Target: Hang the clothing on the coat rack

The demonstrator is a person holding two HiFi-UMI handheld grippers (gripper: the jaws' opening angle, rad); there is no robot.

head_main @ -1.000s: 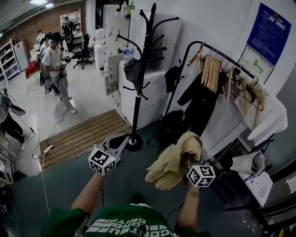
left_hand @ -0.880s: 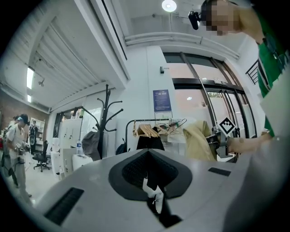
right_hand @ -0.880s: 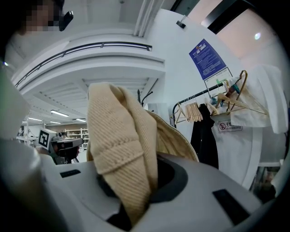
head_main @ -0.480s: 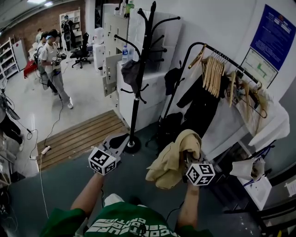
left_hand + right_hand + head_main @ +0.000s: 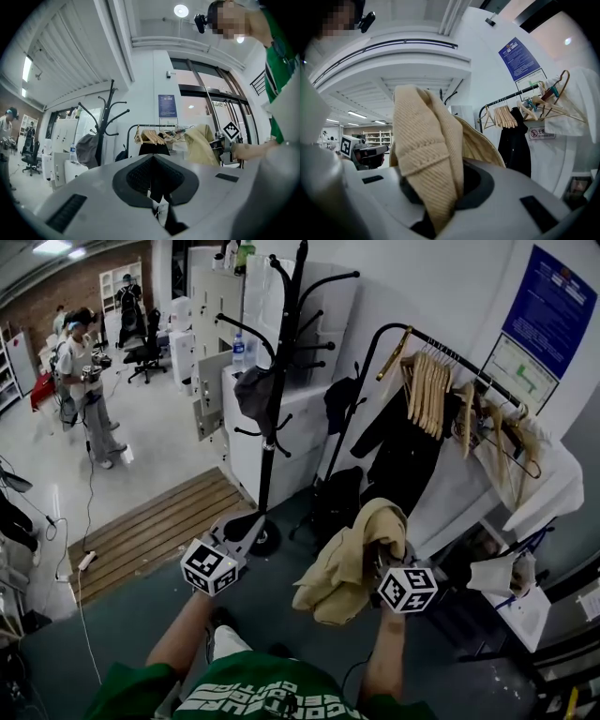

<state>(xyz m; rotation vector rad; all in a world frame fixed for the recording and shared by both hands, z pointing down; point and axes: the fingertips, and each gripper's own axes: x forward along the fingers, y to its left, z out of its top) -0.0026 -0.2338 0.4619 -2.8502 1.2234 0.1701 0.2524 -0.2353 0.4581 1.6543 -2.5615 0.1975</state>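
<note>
The black coat rack (image 5: 281,381) stands ahead of me, a dark grey garment (image 5: 255,390) hanging on one of its left hooks. My right gripper (image 5: 375,551) is shut on a beige ribbed garment (image 5: 349,563), which drapes down to its left and hides the jaws. In the right gripper view the beige garment (image 5: 426,145) rises out of the right gripper (image 5: 440,187). My left gripper (image 5: 239,526) points at the rack's round base (image 5: 262,538), shut and holding nothing. In the left gripper view the coat rack (image 5: 107,117) stands above the left gripper (image 5: 152,161).
To the right is a black clothes rail (image 5: 431,343) with wooden hangers (image 5: 429,385) and a black garment (image 5: 403,446). White cabinets (image 5: 291,437) stand behind the rack and a dark bag (image 5: 336,502) lies at its foot. A wooden pallet (image 5: 159,521) is on the left. People (image 5: 84,381) stand at the far left.
Both grippers and I have moved a little closer to the coat rack, the beige garment still held. The person at the back left has walked further away.
</note>
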